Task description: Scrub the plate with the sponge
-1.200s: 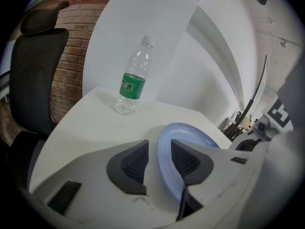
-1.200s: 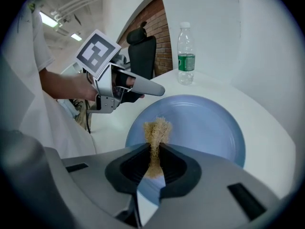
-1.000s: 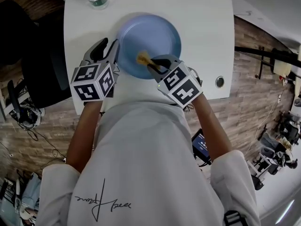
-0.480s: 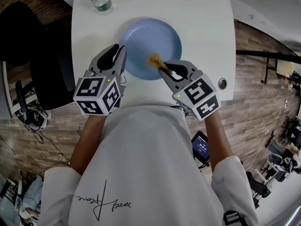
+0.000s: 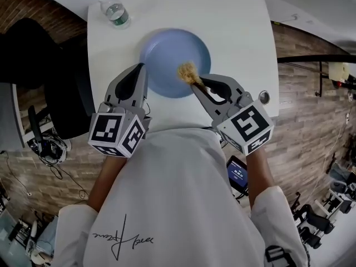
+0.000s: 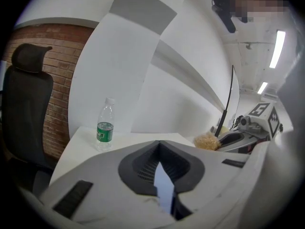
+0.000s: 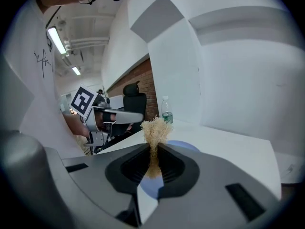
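Observation:
The round blue plate (image 5: 175, 49) lies flat on the white table (image 5: 239, 32). My right gripper (image 5: 196, 82) is shut on a tan fibrous sponge (image 5: 188, 72), whose tuft sticks out past the tips above the plate's near right part. In the right gripper view the sponge (image 7: 155, 128) stands pinched in the right gripper (image 7: 155, 147), with the plate (image 7: 183, 146) below. My left gripper (image 5: 141, 67) hovers over the plate's left rim. Its jaws have just been closing and now stand shut with nothing between them, as the left gripper view confirms (image 6: 159, 144).
A clear water bottle (image 5: 115, 11) with a green label stands at the table's far left corner, also in the left gripper view (image 6: 105, 125). A black office chair (image 5: 33, 54) sits left of the table. A round grommet (image 5: 263, 97) marks the table's near right edge.
Both grippers have risen off the plate and drawn back toward me. The left jaws went from wide open beside the rim to shut. The sponge came up with the right gripper.

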`<state>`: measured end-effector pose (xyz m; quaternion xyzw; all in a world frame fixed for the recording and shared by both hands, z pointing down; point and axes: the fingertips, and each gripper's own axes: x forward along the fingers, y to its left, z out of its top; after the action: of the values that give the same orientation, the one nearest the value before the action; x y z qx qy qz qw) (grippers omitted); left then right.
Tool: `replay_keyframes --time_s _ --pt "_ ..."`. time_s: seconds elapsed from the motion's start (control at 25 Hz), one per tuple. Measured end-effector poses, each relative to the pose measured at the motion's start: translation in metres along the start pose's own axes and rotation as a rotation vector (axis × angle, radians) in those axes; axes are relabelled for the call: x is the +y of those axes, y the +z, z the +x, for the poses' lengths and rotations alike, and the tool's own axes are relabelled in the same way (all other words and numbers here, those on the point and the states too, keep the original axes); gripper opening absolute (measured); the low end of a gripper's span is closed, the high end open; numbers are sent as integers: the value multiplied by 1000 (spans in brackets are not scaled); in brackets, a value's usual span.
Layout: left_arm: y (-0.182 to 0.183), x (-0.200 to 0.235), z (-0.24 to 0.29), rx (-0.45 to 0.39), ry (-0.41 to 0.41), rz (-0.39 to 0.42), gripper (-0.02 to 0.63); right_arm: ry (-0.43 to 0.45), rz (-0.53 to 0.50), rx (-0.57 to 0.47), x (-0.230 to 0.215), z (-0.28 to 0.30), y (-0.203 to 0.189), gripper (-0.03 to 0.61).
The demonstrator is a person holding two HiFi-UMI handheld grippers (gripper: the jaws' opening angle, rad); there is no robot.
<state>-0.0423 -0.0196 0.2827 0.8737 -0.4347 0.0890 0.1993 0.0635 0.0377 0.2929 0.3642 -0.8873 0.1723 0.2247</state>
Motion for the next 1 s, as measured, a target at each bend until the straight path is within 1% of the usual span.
replay_keyframes --time_s 0.12,0.24,0.36,0.52,0.64,0.84,1.0 --pt "9 -4 -5 -19 -7 -7 -8 -3 -7 -15 4 -5 4 40" --pt "15 -10 -7 -21 -30 -2 -8 -2 13 -32 10 -9 4 40" --pt "8 -21 -8 14 -84 -6 -9 -9 22 -35 18 -12 5 40" --pt "5 -32 -13 24 -154 -10 -9 -32 25 -47 28 -12 6 40" --pt "6 -42 -15 31 -199 8 -9 -31 24 -49 35 -13 5 40" --pt "-1 -56 -18 47 -229 32 -9 -23 39 -51 47 -17 3 38" --pt "-2 -56 -17 57 -226 35 -9 -24 48 -51 48 -17 2 38"
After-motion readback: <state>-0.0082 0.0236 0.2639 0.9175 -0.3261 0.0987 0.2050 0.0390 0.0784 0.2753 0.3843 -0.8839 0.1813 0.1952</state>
